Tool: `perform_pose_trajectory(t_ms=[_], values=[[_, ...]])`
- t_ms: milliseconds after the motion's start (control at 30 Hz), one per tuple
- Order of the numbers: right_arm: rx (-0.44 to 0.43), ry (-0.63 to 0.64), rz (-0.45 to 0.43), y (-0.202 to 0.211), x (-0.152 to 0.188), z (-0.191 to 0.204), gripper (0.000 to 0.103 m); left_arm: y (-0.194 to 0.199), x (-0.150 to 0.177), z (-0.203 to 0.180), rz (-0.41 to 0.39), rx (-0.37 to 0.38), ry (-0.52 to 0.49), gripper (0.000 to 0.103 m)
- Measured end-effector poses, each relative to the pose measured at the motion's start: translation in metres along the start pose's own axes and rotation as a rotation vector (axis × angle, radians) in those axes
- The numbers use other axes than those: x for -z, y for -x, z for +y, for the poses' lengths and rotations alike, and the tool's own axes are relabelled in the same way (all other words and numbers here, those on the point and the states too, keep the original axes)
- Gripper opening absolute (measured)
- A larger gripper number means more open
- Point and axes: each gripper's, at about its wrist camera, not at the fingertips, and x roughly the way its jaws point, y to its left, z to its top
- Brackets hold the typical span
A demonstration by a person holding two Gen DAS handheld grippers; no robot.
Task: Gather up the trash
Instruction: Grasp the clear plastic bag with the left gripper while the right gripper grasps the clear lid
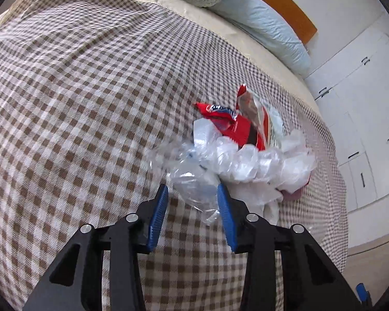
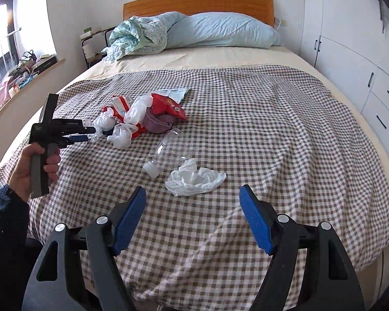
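A trash pile lies on the checked blanket (image 1: pixel 77 103): red snack wrappers (image 1: pixel 230 127), white plastic bags (image 1: pixel 262 163) and crumpled clear plastic (image 1: pixel 194 191). My left gripper (image 1: pixel 192 186) is open with the clear plastic between its blue pads; the right pad touches it and a sliver of gap shows at the left pad. From the right wrist view, the left gripper (image 2: pixel 92 133) reaches the pile's left side, beside the red wrappers (image 2: pixel 168 106). My right gripper (image 2: pixel 193 189) is open and empty, just short of a crumpled white bag (image 2: pixel 194 178) and a clear bottle (image 2: pixel 173 147).
A purple cloth (image 2: pixel 158 124) and a printed paper (image 2: pixel 176 93) lie in the pile. Blue pillows (image 2: pixel 220 31) and bunched bedding (image 2: pixel 137 36) sit by the headboard (image 2: pixel 199 2). White cupboards (image 2: pixel 363 51) line the right, a cluttered windowsill (image 2: pixel 26 64) the left. A hand (image 2: pixel 23 171) holds the left gripper.
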Motion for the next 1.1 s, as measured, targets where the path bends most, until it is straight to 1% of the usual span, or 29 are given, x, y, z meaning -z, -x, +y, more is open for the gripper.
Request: perform_pose_trajectory(t_ms=[33, 67, 100, 133, 167, 233, 300, 333, 367, 400, 433, 500, 567, 633, 667, 700, 733, 767, 800, 833, 867, 900, 933, 967, 1033, 1100], values=[[-0.011, 0.01, 0.024, -0.013, -0.009, 0.003, 0.071, -0.003, -0.003, -0.001, -0.011, 0.007, -0.001, 0.036], [0.002, 0.02, 0.041, -0.022, -0.017, 0.006, 0.071, -0.004, -0.005, -0.005, -0.021, 0.0, -0.028, 0.028], [0.011, 0.031, 0.066, -0.034, -0.027, 0.01, 0.072, -0.002, -0.005, -0.009, -0.026, -0.003, -0.072, 0.025], [-0.006, 0.05, 0.096, -0.045, -0.036, 0.013, 0.071, 0.002, -0.004, -0.014, -0.03, -0.015, -0.103, 0.023], [-0.029, 0.078, 0.118, -0.055, -0.044, 0.017, 0.071, 0.007, -0.005, -0.019, -0.034, -0.028, -0.107, 0.022], [-0.059, 0.147, 0.154, -0.08, -0.064, 0.025, 0.071, 0.025, -0.007, -0.017, -0.069, -0.024, -0.075, 0.022], [-0.027, 0.239, 0.19, -0.102, -0.08, 0.031, 0.071, 0.047, -0.011, -0.013, -0.12, -0.024, -0.058, 0.022], [-0.039, 0.296, 0.221, -0.113, -0.085, 0.035, 0.071, 0.057, -0.013, -0.009, -0.144, -0.025, -0.052, 0.022], [-0.073, 0.346, 0.274, -0.125, -0.089, 0.038, 0.071, 0.065, -0.015, -0.006, -0.164, -0.032, -0.048, 0.022], [-0.094, 0.385, 0.325, -0.136, -0.092, 0.041, 0.071, 0.072, -0.017, -0.002, -0.183, -0.044, -0.042, 0.022], [-0.104, 0.414, 0.353, -0.145, -0.094, 0.041, 0.071, 0.077, -0.02, 0.004, -0.197, -0.051, -0.027, 0.022], [-0.125, 0.423, 0.404, -0.162, -0.099, 0.039, 0.071, 0.084, -0.024, 0.013, -0.209, -0.041, -0.007, 0.022], [-0.176, 0.381, 0.455, -0.177, -0.103, 0.033, 0.071, 0.085, -0.027, 0.016, -0.214, -0.043, -0.011, 0.022], [-0.221, 0.342, 0.534, -0.191, -0.1, 0.028, 0.071, 0.087, -0.028, 0.016, -0.213, -0.035, -0.012, 0.022], [-0.236, 0.329, 0.558, -0.195, -0.097, 0.026, 0.07, 0.087, -0.028, 0.015, -0.209, -0.035, -0.014, 0.022], [-0.26, 0.315, 0.582, -0.197, -0.093, 0.026, 0.05, 0.086, -0.028, 0.015, -0.208, -0.038, -0.017, 0.022], [-0.264, 0.305, 0.588, -0.195, -0.09, 0.025, 0.045, 0.084, -0.029, 0.016, -0.207, -0.038, -0.02, 0.023], [-0.276, 0.311, 0.578, -0.188, -0.087, 0.027, 0.042, 0.084, -0.029, 0.016, -0.207, -0.041, -0.019, 0.023], [-0.296, 0.323, 0.567, -0.178, -0.085, 0.03, 0.033, 0.083, -0.029, 0.017, -0.209, -0.042, -0.017, 0.023], [-0.278, 0.334, 0.532, -0.163, -0.086, 0.032, 0.028, 0.082, -0.028, 0.018, -0.207, -0.041, -0.015, 0.023], [-0.238, 0.334, 0.487, -0.148, -0.088, 0.033, 0.021, 0.082, -0.027, 0.018, -0.206, -0.042, -0.014, 0.023], [-0.208, 0.337, 0.435, -0.129, -0.092, 0.035, 0.006, 0.082, -0.027, 0.018, -0.206, -0.045, -0.014, 0.023], [-0.142, 0.357, 0.372, -0.109, -0.094, 0.039, 0.002, 0.082, -0.026, 0.016, -0.205, -0.046, -0.018, 0.023], [-0.058, 0.388, 0.308, -0.09, -0.095, 0.042, 0.002, 0.083, -0.026, 0.014, -0.207, -0.046, -0.023, 0.023], [-0.044, 0.368, 0.255, -0.066, -0.1, 0.038, 0.002, 0.088, -0.024, 0.008, -0.215, -0.043, -0.034, 0.023], [0.004, 0.371, 0.221, -0.04, -0.095, 0.036, 0.002, 0.095, -0.022, -0.001, -0.227, -0.024, -0.052, 0.023]])
